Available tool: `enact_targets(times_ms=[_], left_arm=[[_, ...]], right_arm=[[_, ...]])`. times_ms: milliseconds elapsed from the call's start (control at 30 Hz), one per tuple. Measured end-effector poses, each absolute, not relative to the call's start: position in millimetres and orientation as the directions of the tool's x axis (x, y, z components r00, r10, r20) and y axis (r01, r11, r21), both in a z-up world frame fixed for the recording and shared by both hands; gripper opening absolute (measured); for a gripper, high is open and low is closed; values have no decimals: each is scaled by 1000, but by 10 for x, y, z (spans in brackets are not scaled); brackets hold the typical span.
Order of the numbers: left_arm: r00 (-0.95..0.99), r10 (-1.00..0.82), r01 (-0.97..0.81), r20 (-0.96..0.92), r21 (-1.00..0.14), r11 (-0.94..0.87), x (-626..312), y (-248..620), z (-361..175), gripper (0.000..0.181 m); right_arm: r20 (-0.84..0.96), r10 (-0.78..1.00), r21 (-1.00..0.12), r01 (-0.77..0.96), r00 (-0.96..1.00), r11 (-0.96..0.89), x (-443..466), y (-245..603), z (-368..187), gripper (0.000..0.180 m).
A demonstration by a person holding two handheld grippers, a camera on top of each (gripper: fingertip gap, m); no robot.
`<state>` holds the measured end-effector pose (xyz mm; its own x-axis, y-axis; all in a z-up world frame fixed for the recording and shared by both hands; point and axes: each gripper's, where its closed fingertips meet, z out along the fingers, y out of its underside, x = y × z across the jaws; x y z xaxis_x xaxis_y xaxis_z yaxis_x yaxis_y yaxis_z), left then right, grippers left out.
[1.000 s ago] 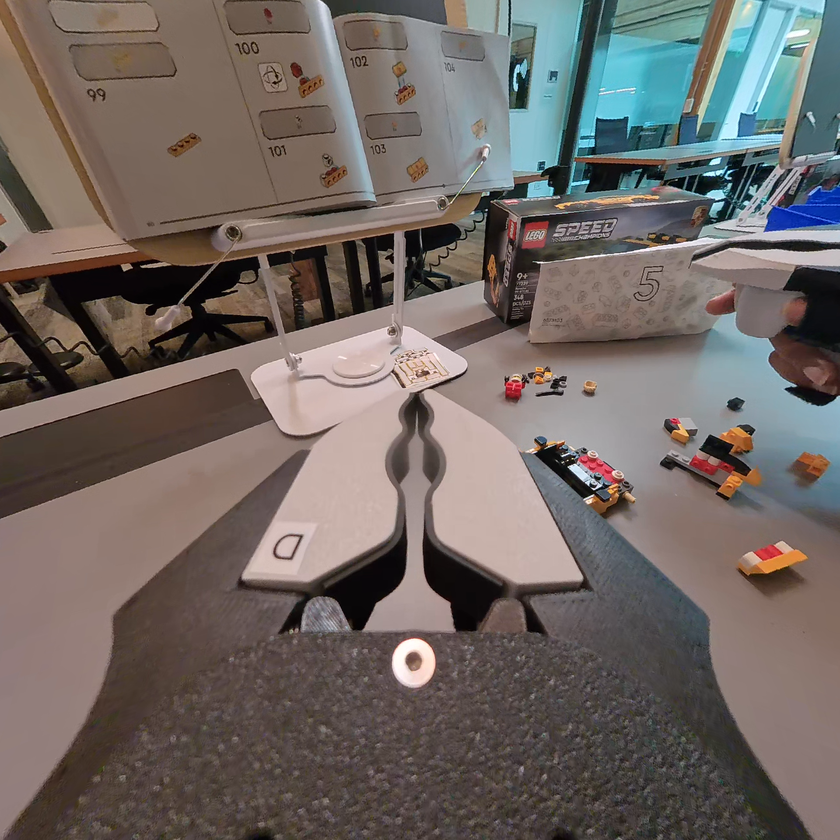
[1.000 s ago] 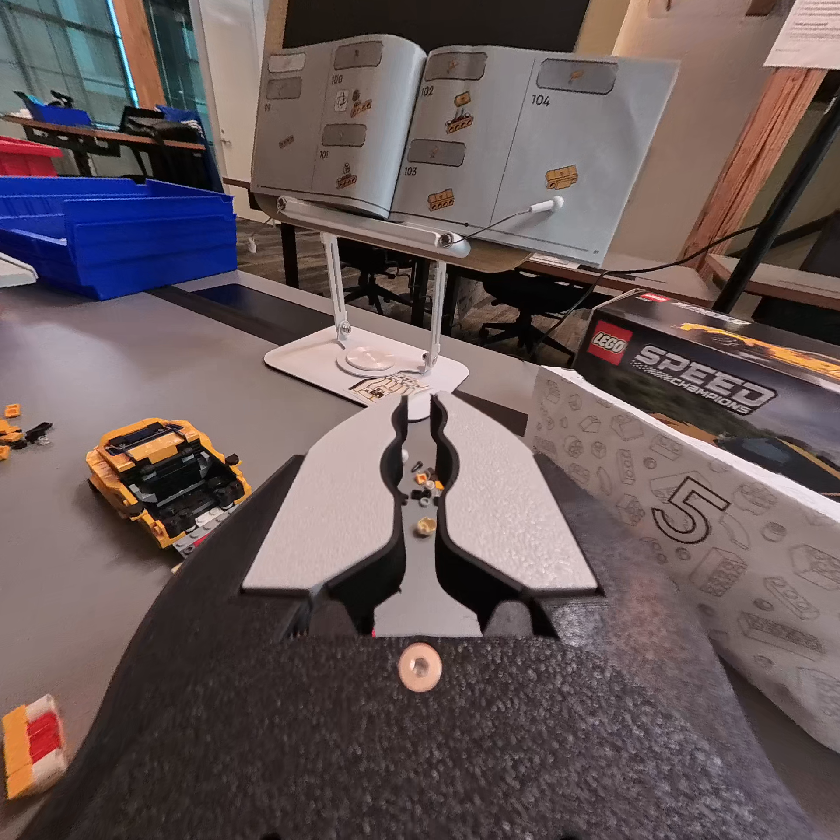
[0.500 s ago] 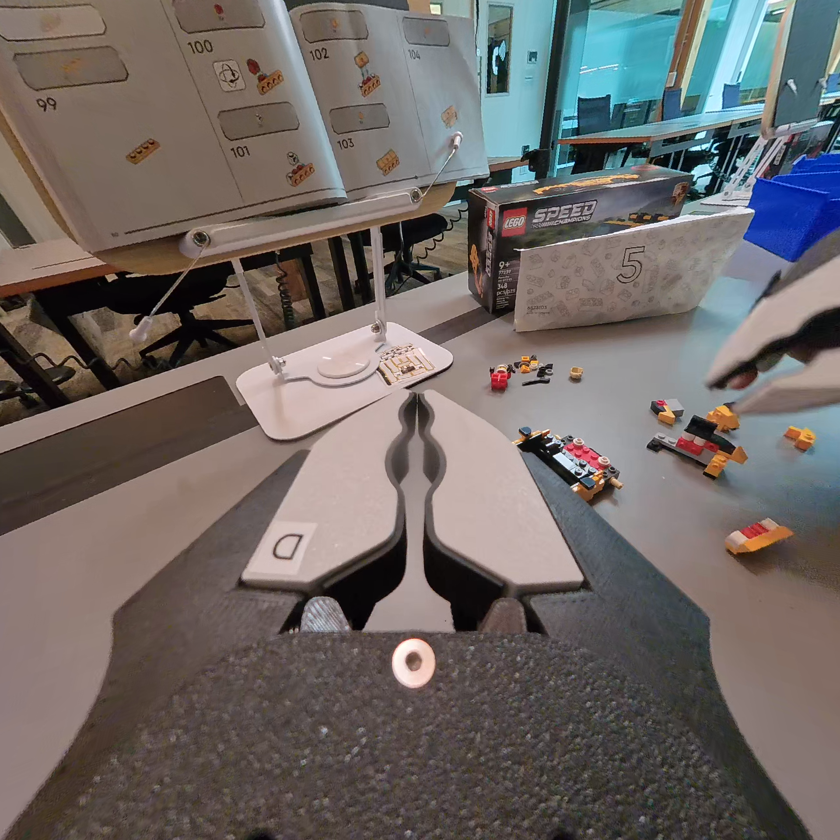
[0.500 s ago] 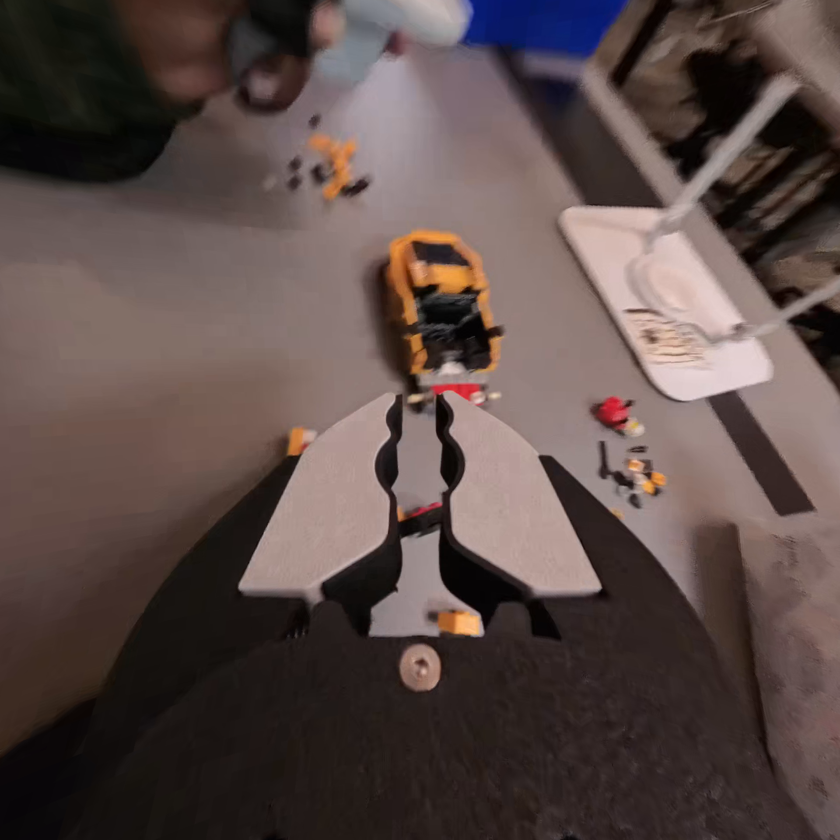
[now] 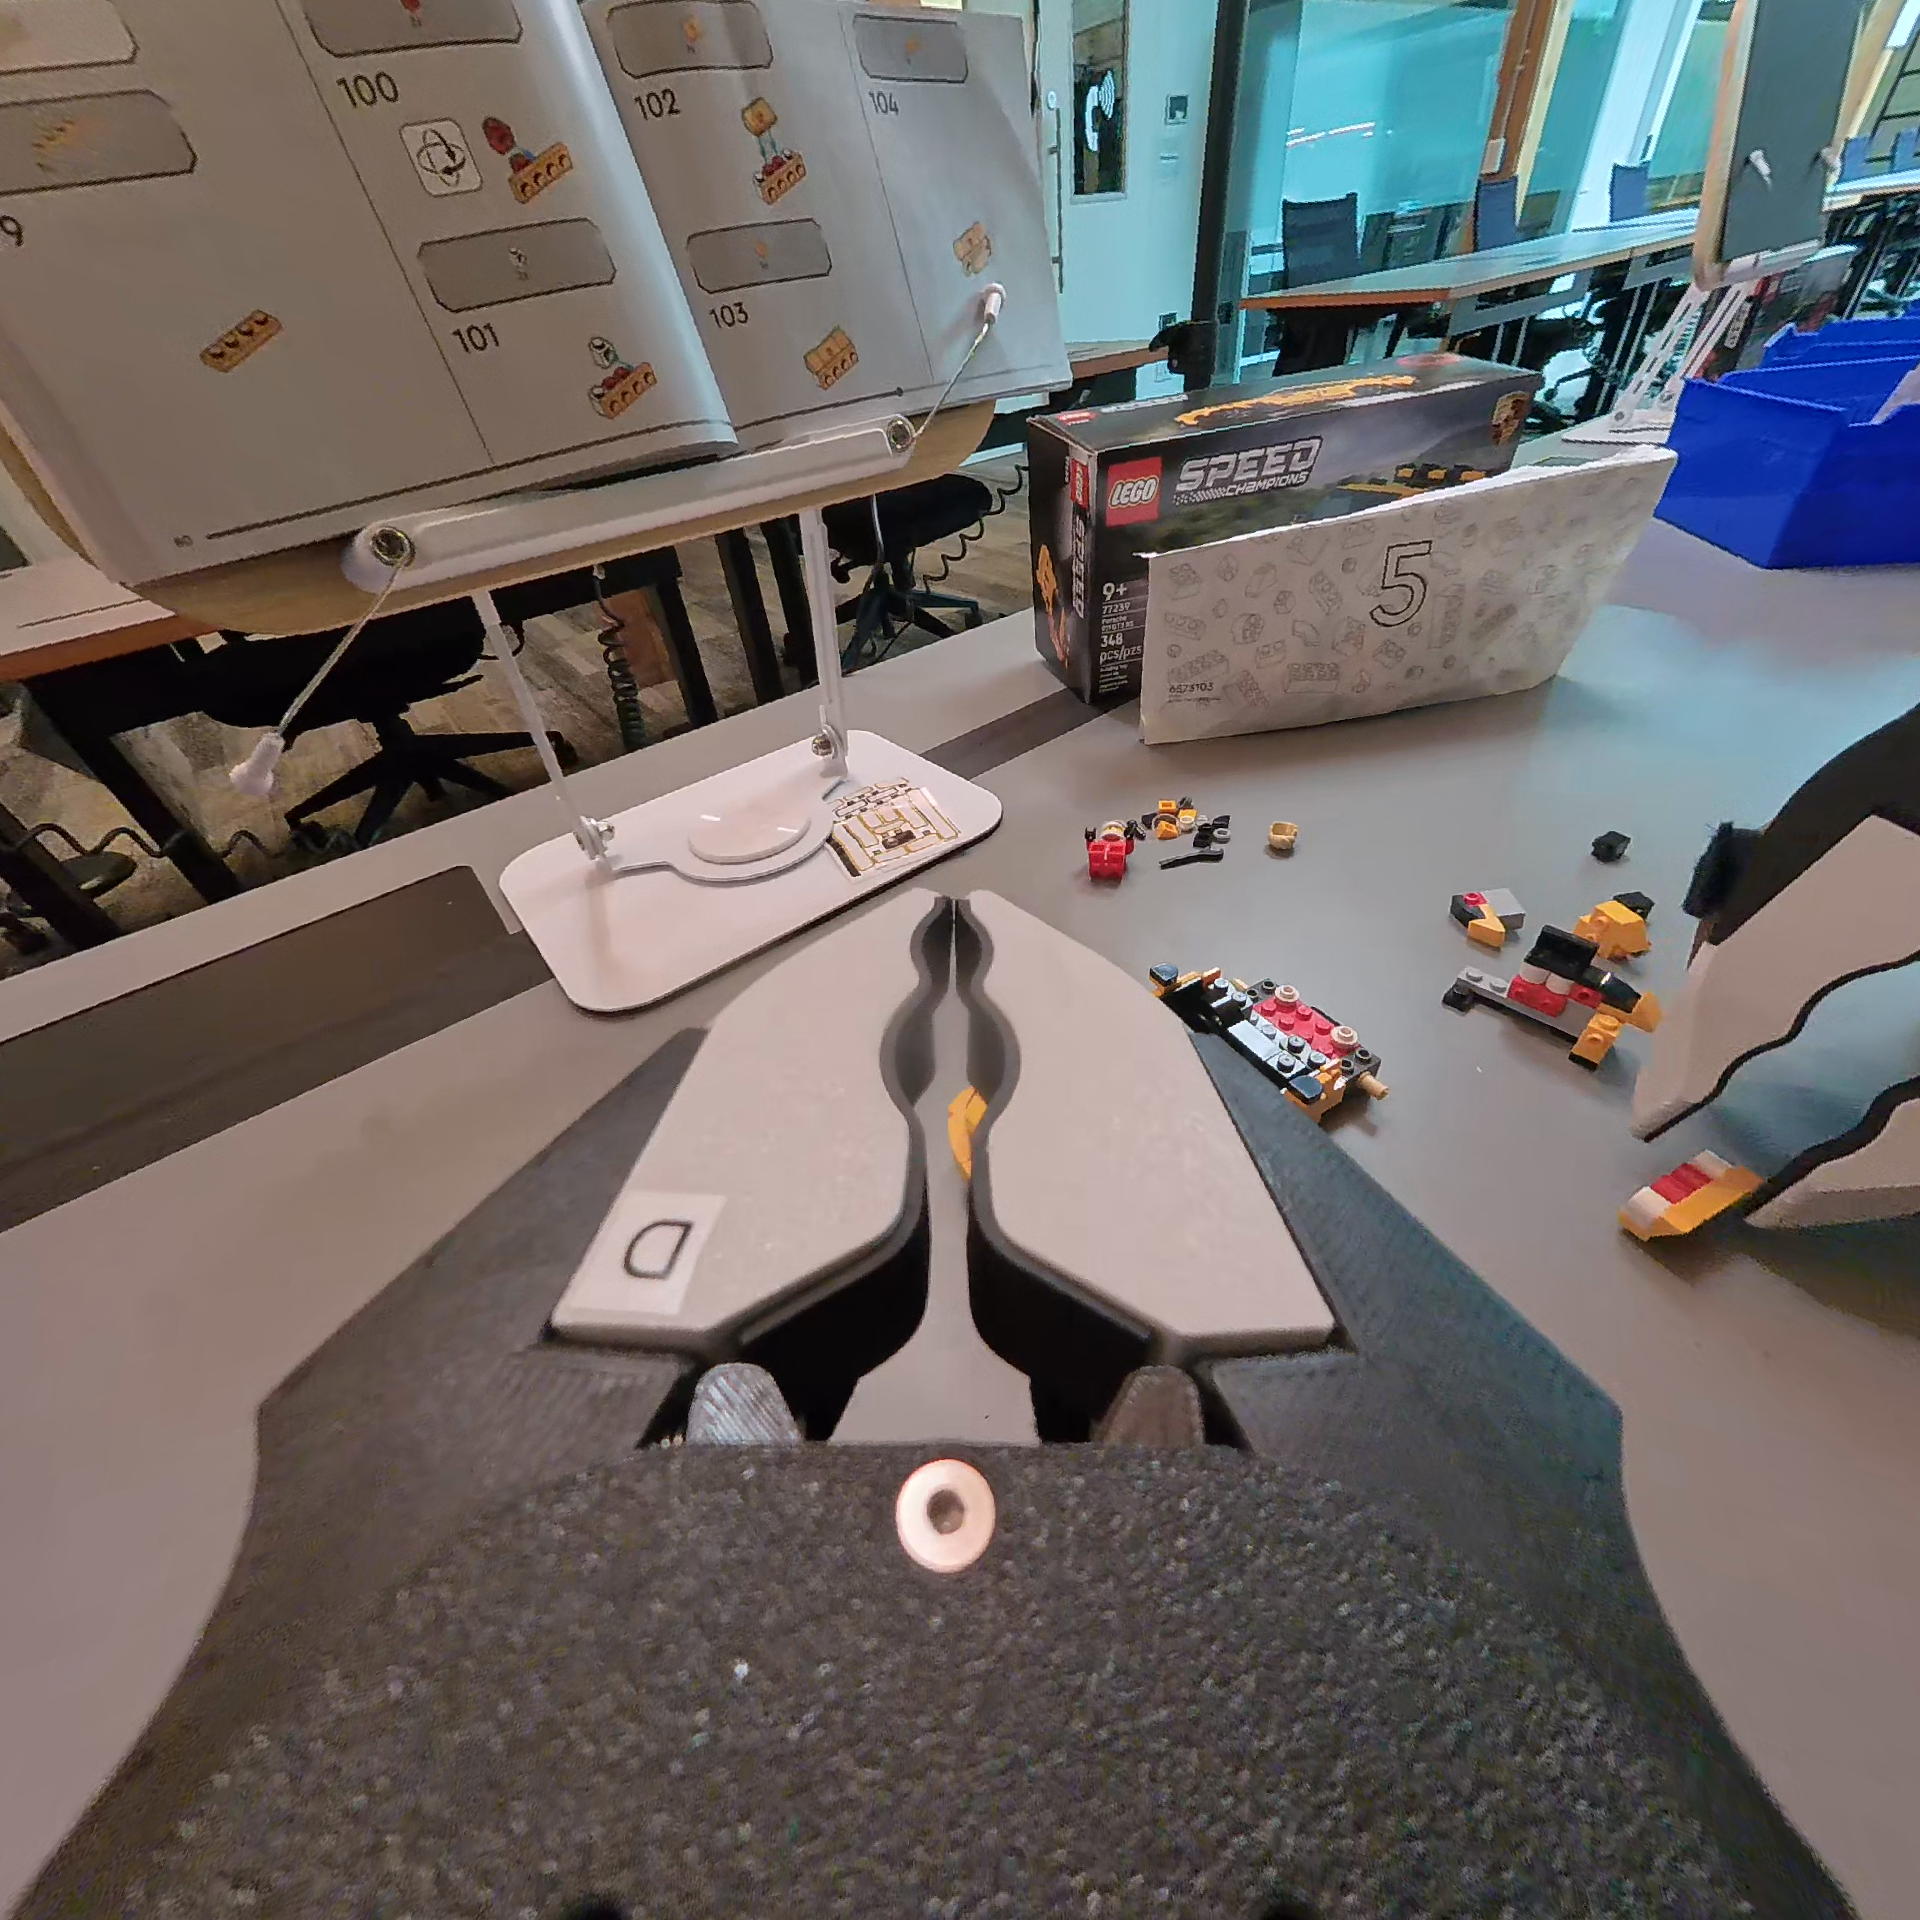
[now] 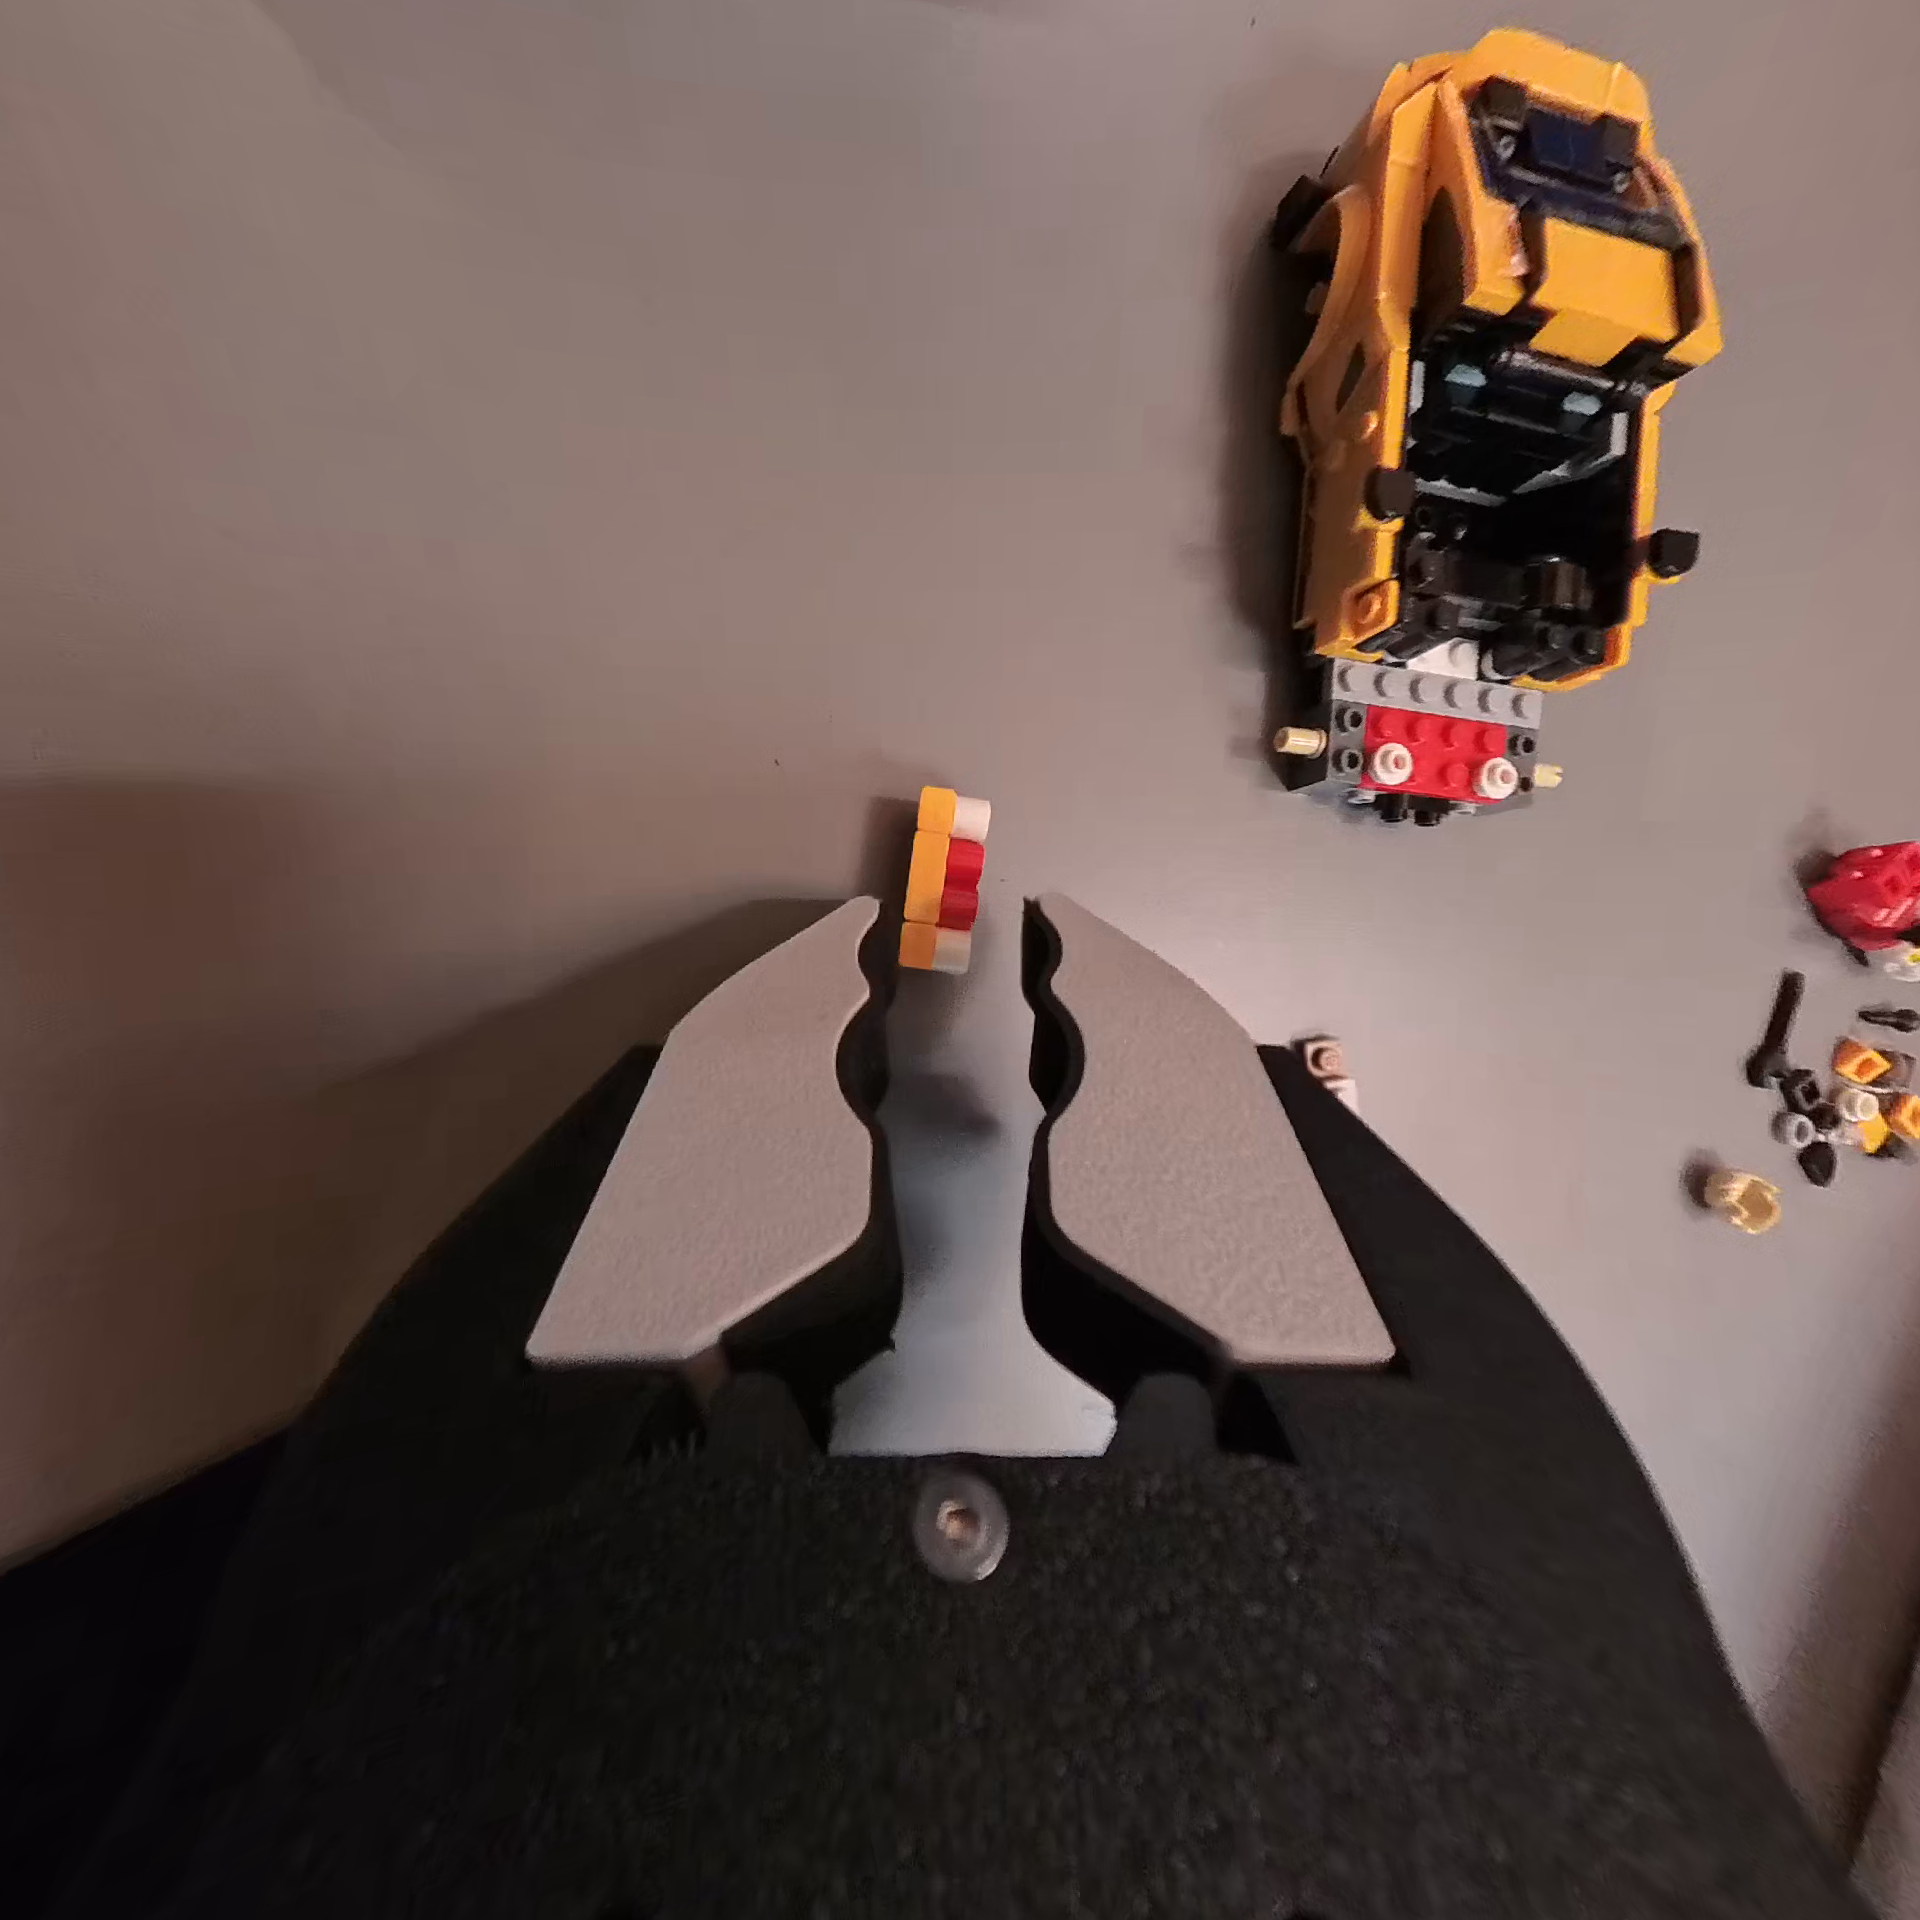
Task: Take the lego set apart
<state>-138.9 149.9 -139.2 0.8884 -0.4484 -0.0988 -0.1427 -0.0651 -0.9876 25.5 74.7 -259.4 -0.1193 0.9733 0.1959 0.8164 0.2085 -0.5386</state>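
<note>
The yellow lego car [image 6: 1475, 416] stands on the grey table [image 6: 520, 468], its grey and red end toward me. In the left wrist view only that end [image 5: 1273, 1029] shows past my left gripper [image 5: 954, 914], which is shut and empty above the table. My right gripper [image 6: 951, 914] is open and points down. A small orange, red and white piece [image 6: 943, 894] lies at its fingertips, apart from both. The left wrist view shows that gripper [image 5: 1704, 1164] at the piece [image 5: 1683, 1195].
A red, black and orange sub-assembly [image 5: 1548, 992] and several loose small parts [image 5: 1164, 831] lie nearby; some parts [image 6: 1839, 1101] also show in the right wrist view. Behind stand the booklet holder [image 5: 748, 883], set box [image 5: 1278, 488], paper bag [image 5: 1392, 613] and blue bins [image 5: 1808, 447]. Some 20 centimetres of space lies between my two pairs of fingers.
My right gripper swung from facing the booklet to pointing down at the table, opened, and came to the small orange and red piece. My left gripper stayed shut and shifted slightly.
</note>
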Motion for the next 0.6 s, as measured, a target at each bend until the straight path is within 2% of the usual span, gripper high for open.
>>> enact_targets(times_ms=[33, 67, 167, 300, 433, 600], left_arm=[[888, -450, -144, -100, -987, -66, -1382, 1497, -1394, 0], [886, -453, -145, -100, -987, -65, -1373, 1493, -1394, 0], [877, -469, -147, -104, -988, -56, -1337, 1476, -1383, 1], [789, -604, -145, -110, -989, -9, -1070, 1342, -1344, 0], [672, -715, -184, -194, -979, 92, -743, 1117, -1291, 1], [470, -859, -170, -203, -976, 137, -359, 778, -1321, 12]], right_arm=[[197, 973, -531, 821, -123, 211, 258, 747, -2618, 20], [196, 972, -527, 822, -129, 216, 258, 740, -2637, 13], [202, 969, -556, 799, -141, 232, 232, 736, -2586, 12], [159, 985, -728, 667, -65, 161, 119, 794, -2245, 12], [8, 1000, -864, 504, -7, 11, 45, 825, -1938, 12], [-216, 969, -907, 392, -121, -153, -29, 611, -1786, 12]])
